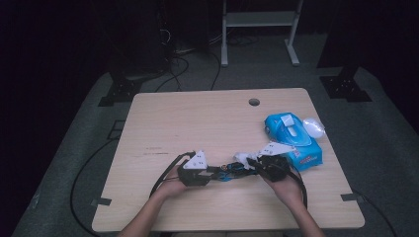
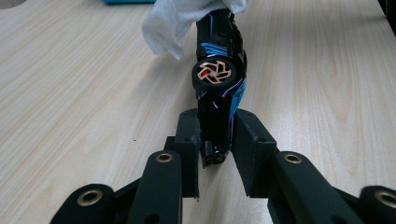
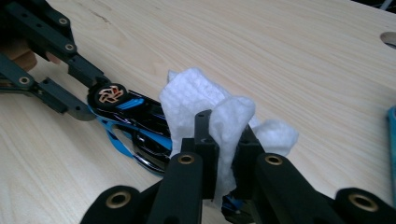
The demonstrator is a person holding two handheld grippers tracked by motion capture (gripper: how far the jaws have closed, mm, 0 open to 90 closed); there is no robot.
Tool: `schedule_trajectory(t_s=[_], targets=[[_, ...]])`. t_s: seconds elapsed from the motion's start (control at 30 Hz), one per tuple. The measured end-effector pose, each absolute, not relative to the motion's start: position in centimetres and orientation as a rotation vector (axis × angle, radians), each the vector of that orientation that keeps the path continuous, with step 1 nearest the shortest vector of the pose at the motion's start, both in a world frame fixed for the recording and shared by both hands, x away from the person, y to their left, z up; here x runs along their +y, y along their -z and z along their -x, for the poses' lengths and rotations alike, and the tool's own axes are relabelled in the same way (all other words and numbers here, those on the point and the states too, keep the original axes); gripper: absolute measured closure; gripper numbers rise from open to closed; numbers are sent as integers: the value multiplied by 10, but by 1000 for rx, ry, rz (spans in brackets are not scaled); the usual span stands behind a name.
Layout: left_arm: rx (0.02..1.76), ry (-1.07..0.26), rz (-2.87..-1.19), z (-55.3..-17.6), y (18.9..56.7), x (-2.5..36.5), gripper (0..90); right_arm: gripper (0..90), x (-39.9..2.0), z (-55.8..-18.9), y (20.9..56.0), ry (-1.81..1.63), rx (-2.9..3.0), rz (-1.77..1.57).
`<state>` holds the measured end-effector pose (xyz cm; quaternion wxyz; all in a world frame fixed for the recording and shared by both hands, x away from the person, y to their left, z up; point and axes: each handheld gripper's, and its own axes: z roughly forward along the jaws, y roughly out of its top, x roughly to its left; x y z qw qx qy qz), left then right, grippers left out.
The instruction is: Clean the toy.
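Wiping the toy car [image 2: 218, 88] looks to be the step in hand. The left gripper [image 1: 210, 171] has its jaws closed on one end of the car and holds it just above the table [image 1: 197, 123], near the front edge, between the two hands. The car is black with blue stripes, and it is turned on its side, so one wheel with a copper rim faces the camera in the left gripper view. The right gripper [image 3: 224, 135] has its jaws shut on a white wipe [image 3: 201, 102], and the wipe lies over the far end of the car, touching the body. To the right on the table lies a blue pack of wipes [image 1: 292, 139], well apart from the car, with its lid open.

I judge that the cleaning is in the middle, because only one end of the car is covered. The next move calls for the right gripper to draw the wipe along the body toward the wheel, with light pressure, while the left gripper keeps a firm grip so that the car does not twist or slip out.
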<state>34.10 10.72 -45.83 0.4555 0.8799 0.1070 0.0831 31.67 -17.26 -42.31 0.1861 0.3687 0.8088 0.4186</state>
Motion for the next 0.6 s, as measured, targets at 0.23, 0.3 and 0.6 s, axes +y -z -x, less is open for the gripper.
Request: schedule_trajectory(t_s=[0.23, 0.3, 0.6], targets=[[279, -200, -2165, -342, 459, 109, 720, 839, -162, -316, 425, -1234, 2321, -991], [276, -203, -2169, -342, 459, 109, 720, 838, -168, -317, 425, -1223, 2305, -1003], [277, -206, -2177, -342, 460, 108, 724, 838, -185, -316, 423, -1202, 2272, -1083]])
